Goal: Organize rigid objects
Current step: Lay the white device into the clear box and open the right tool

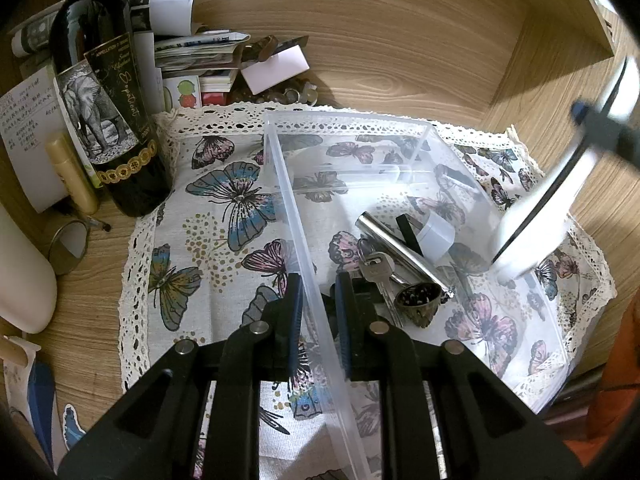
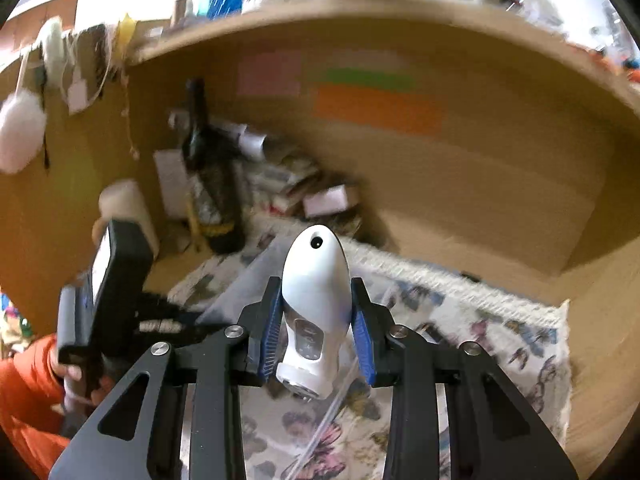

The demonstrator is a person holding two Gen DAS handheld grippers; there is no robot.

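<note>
Left gripper (image 1: 318,312) angled steeply down, jaws clamped on near wall of clear rectangular plastic organizer box (image 1: 460,148), wall running betw. the two blue pads, one pad outside, one inside. Box sits on white butterfly-print cloth w/ lace edge (image 1: 208,216), on wood-grain desk (image 1: 380,52). Inside box, at approx. 1 o'clock from left jaws: silver metal key on ring (image 1: 378,268), shiny steel tube (image 1: 394,240), small dark bronze bell-shaped trinket (image 1: 418,304), small white plastic block (image 1: 438,234), all bunched together, touching or nearly so. Dark glass wine bottle w/ elephant label (image 1: 108,112) upright at 10 o'clock, off the cloth's corner, papers stacked behind. Right gripper (image 2: 318,320) tilted downward less steeply, frame motion-blurred; jaws gripping white rounded plastic handheld device w/ small dark hole near tip (image 2: 314,280), blue pads pressing both sides, tip pointing fwd to 12 o'clock, grey-panel end back toward camera. Same device seen in left view as white blurred shape at 2–3 o'clock, above box's far-right side. In right view at 8–9 o'clock: hand (image 2: 74,376) in orange sleeve (image 2: 24,392) on left gripper's handle.
</note>
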